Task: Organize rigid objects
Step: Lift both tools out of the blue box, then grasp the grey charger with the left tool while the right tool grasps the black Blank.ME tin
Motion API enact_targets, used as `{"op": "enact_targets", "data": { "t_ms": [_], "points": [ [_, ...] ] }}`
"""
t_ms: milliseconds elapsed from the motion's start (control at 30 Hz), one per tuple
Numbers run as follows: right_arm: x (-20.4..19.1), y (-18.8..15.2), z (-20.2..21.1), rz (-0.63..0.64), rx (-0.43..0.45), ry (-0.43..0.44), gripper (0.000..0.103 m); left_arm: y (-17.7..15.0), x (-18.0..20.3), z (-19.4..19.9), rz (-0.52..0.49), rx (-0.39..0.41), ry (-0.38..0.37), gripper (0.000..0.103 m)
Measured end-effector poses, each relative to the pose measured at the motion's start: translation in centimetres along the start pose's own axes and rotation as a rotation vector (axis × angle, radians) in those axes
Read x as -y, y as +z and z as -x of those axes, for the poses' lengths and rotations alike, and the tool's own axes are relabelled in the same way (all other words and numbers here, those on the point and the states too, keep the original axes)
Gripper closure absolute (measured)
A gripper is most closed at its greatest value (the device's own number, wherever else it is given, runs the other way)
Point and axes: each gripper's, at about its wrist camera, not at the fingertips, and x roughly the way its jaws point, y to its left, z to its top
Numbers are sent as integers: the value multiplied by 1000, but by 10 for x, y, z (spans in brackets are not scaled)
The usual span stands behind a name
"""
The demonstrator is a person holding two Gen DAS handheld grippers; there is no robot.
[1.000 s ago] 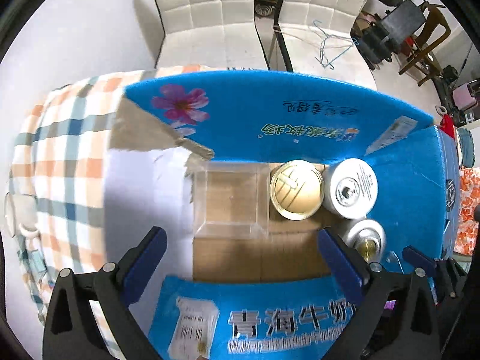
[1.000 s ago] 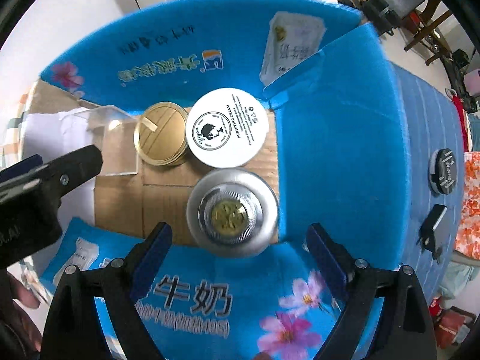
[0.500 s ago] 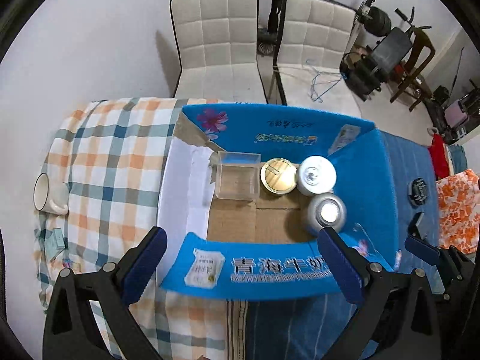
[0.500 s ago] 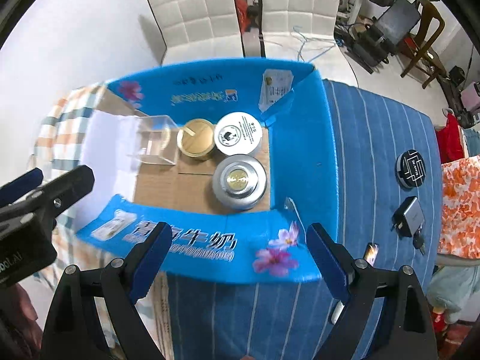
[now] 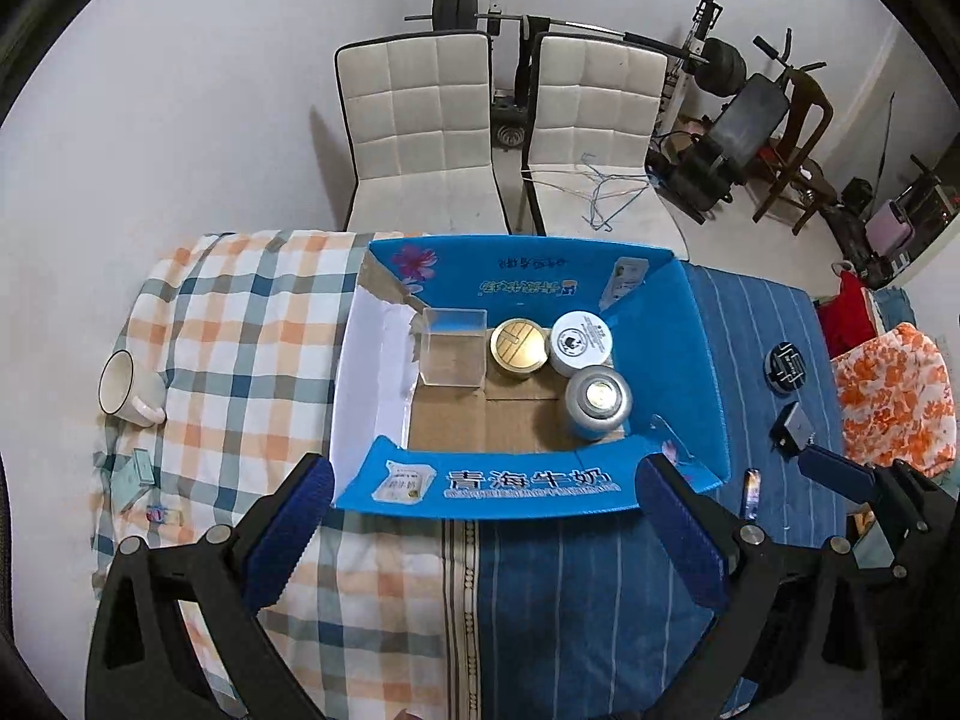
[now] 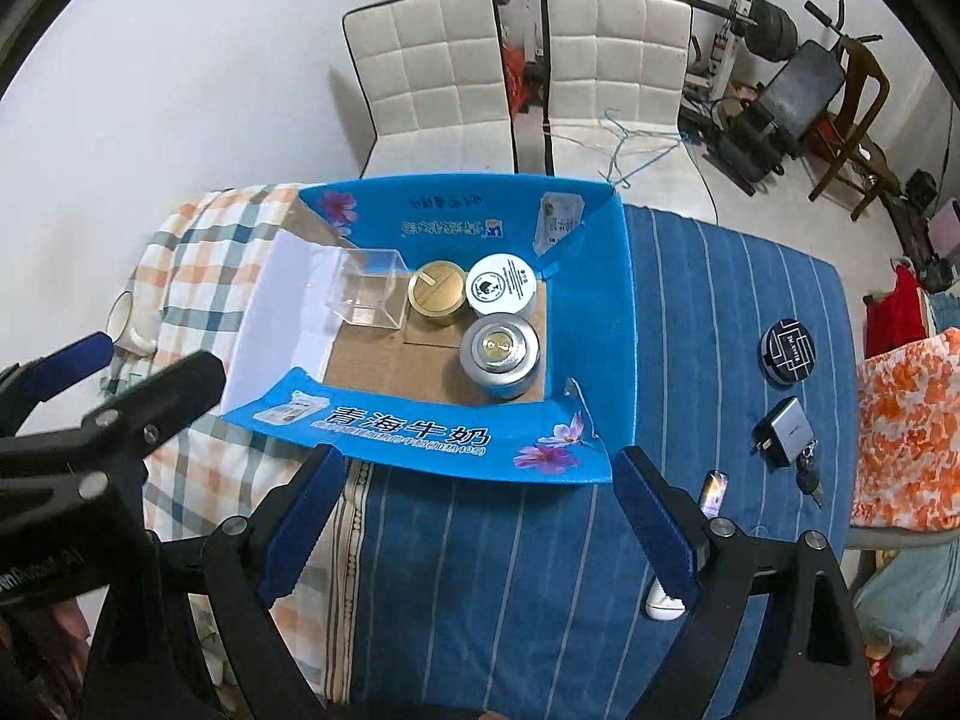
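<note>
Black-framed tongs (image 5: 480,531), blue ribbed pads (image 5: 288,531), silver screws.

We've got both wrist cams high above the table, looking down & fwd from the near edge; L sits left of R; both share the blue box (image 5: 528,483) (image 6: 420,429) and white chairs (image 5: 420,120) (image 6: 432,72).

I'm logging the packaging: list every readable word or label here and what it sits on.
"青海牛奶": big white characters on the near flap of the blue carton.
Small print under it, far-flap logo text and stickers: too small to read.
White jar lid: ring of print, unreadable.
Black round tin: lettering blurred.
</note>
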Motion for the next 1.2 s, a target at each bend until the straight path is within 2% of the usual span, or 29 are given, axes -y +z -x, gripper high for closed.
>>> {"op": "enact_targets", "data": {
  "t_ms": [300,433,600,767,933,1033,1200],
  "points": [
    [11,-3,25,16,53,21,10,-5,8,16,33,42,-1,0],
    [32,-5,25,-17,58,56,10,-6,22,15,23,35,-5,0],
    [74,-12,24,-81,58,61,10,1,64,10,-27,34,-35,0],
    [148,-22,19,-194,44,-10,10,8,136,-8,-117,20,-96,0],
    [246,-36,0,-359,2,-107,10,7,218,-45,-201,-22,-140,0],
    [306,-50,-20,-451,-34,-178,10,0,273,-76,-261,-50,-186,0],
    [399,-83,-74,-600,-128,-242,10,-24,365,-148,-389,-164,-210,0]
  ]
}}
